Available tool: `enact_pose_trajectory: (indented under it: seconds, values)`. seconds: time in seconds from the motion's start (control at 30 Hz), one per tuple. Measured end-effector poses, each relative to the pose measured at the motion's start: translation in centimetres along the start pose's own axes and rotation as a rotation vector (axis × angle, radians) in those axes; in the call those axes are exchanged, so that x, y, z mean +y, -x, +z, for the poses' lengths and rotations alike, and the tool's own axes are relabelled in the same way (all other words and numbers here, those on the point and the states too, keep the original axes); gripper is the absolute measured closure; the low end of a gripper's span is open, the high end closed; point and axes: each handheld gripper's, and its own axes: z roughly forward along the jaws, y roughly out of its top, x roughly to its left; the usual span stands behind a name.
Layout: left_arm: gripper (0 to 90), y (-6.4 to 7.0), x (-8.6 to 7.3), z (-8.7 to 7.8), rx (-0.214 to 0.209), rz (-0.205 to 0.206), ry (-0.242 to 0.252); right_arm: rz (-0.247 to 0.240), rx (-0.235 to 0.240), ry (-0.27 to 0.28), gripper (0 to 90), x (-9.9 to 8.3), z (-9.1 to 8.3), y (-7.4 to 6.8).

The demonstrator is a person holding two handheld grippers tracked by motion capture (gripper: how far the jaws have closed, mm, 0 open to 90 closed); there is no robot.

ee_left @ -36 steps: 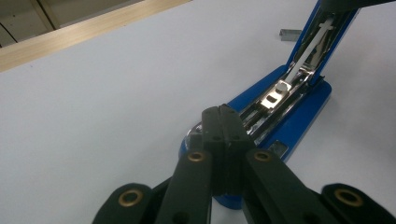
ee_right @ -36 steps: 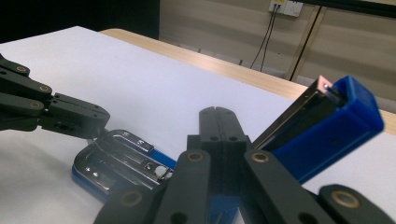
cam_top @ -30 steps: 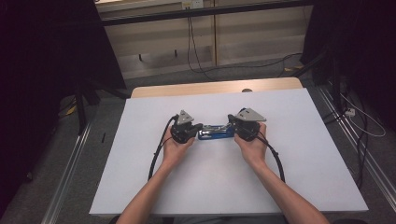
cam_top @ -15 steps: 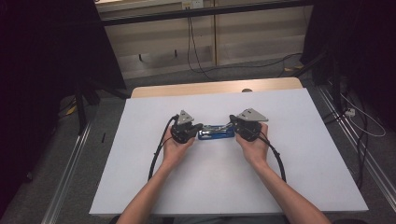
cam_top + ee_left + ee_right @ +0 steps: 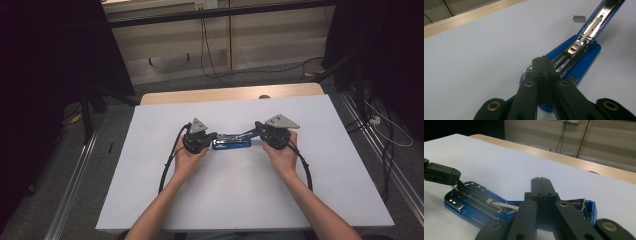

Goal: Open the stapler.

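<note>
A blue stapler (image 5: 231, 143) lies opened out on the white table (image 5: 225, 200) between my two grippers. Its metal magazine (image 5: 584, 30) is bared and stretches away from the left gripper (image 5: 543, 60). That gripper's jaws are pressed together, their tip over the stapler's near end. In the high view the left gripper (image 5: 211, 136) meets the stapler's left end and the right gripper (image 5: 258, 131) its right end. My right gripper (image 5: 541, 180) is shut too, above the stapler (image 5: 471, 202). The left gripper (image 5: 441, 173) touches the stapler's far end there.
A small strip of staples (image 5: 579, 18) lies loose on the white top beside the stapler's arm. A wooden edge (image 5: 230, 94) borders the table at the back. Black cables (image 5: 167, 170) trail from both grippers toward the person. Metal rails (image 5: 75, 195) run on the floor.
</note>
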Motion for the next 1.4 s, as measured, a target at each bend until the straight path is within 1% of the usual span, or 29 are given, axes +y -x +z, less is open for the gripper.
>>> enact_pose_trajectory:
  seconds: [0.07, 0.17, 0.27, 0.37, 0.43, 0.5, 0.63, 0.73, 1.0, 1.1, 1.17, 1.2, 1.3, 1.4]
  values:
    - [90.0, 0.0, 0.0, 0.0, 0.000, -0.001, 0.000, -0.012, -0.004, -0.003, 90.0, -0.1, -0.1, 0.2]
    - [90.0, 0.0, 0.0, 0.0, -0.002, -0.002, 0.002, -0.004, -0.004, -0.010, 90.0, -0.3, -0.3, 0.5]
    - [90.0, 0.0, 0.0, 0.0, -0.002, -0.002, 0.002, -0.008, -0.005, -0.009, 90.0, -0.3, -0.4, 0.7]
    - [90.0, 0.0, 0.0, 0.0, -0.001, -0.003, 0.002, -0.013, -0.006, -0.024, 90.0, -0.4, -0.4, 0.8]
    - [90.0, 0.0, 0.0, 0.0, -0.001, -0.003, 0.001, -0.018, -0.012, -0.031, 90.0, -0.5, -0.4, 1.0]
    - [90.0, 0.0, 0.0, 0.0, -0.002, -0.003, 0.002, -0.012, -0.026, -0.035, 90.0, -0.7, -0.5, 1.1]
    - [90.0, 0.0, 0.0, 0.0, 0.002, 0.000, 0.000, -0.038, -0.032, -0.056, 90.0, -0.9, -0.7, 1.4]
    - [90.0, 0.0, 0.0, 0.0, 0.001, -0.001, 0.000, -0.046, -0.036, -0.070, 90.0, -1.1, -0.8, 1.7]
    - [90.0, 0.0, 0.0, 0.0, -0.002, -0.002, 0.002, -0.036, -0.023, -0.080, 90.0, -1.4, -0.7, 1.6]
    - [90.0, 0.0, 0.0, 0.0, 0.000, -0.002, 0.000, -0.039, -0.020, -0.096, 90.0, -1.6, -0.6, 1.4]
    - [90.0, 0.1, 0.0, 0.0, 0.009, 0.006, 0.001, -0.033, -0.018, -0.095, 90.0, -1.6, -0.7, 1.5]
    - [90.0, 0.2, 0.1, 0.0, 0.020, 0.018, -0.001, -0.033, -0.019, -0.095, 90.0, -1.6, -0.7, 1.6]
    - [90.0, 0.5, 0.1, 0.1, 0.034, 0.028, -0.006, -0.029, -0.024, -0.092, 90.0, -1.7, -0.8, 1.8]
    - [90.0, 0.4, 0.1, 0.2, 0.031, 0.023, 0.000, -0.029, -0.022, -0.087, 90.0, -1.7, -1.0, 2.1]
